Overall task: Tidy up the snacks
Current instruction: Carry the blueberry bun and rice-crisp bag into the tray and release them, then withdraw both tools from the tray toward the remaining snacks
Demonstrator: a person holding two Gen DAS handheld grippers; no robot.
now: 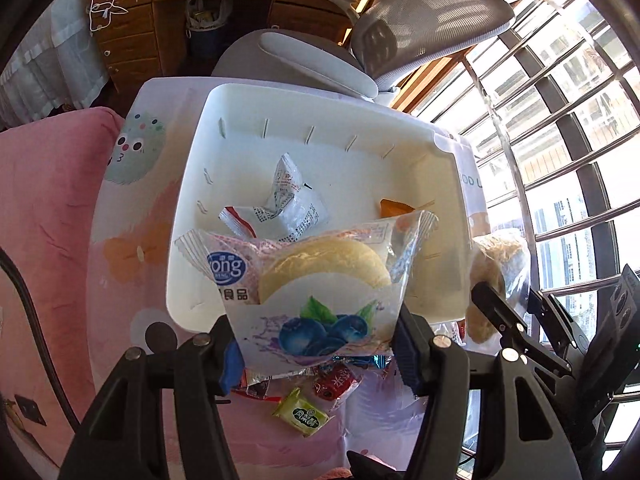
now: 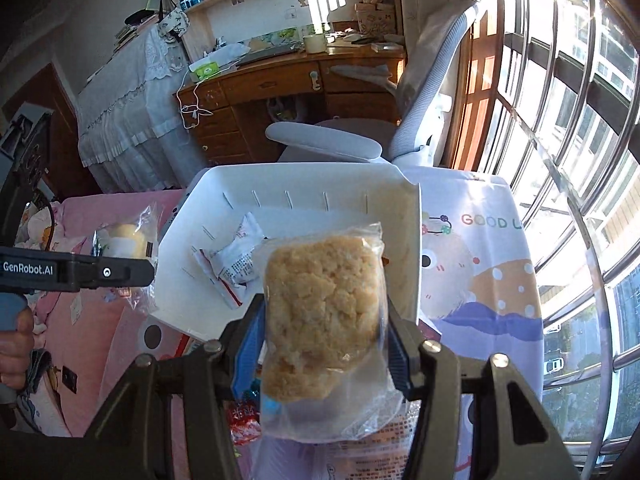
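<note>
Both grippers are loaded right now. The left gripper (image 1: pixel 320 344) has its blue pads clamped on the bottom edge of a blueberry cake pack (image 1: pixel 320 280), which hangs over the near rim of the white bin (image 1: pixel 192 200). The right gripper (image 2: pixel 322 346) is squeezing a clear bag with a crumbly yellow cake (image 2: pixel 322 308), held above the bin's near right corner. Inside the bin are a couple of white wrappers (image 1: pixel 288 204) and an orange packet (image 1: pixel 394 208). A green candy (image 1: pixel 300 411) and red wrappers (image 1: pixel 334 382) lie on the cloth just in front of the bin.
</note>
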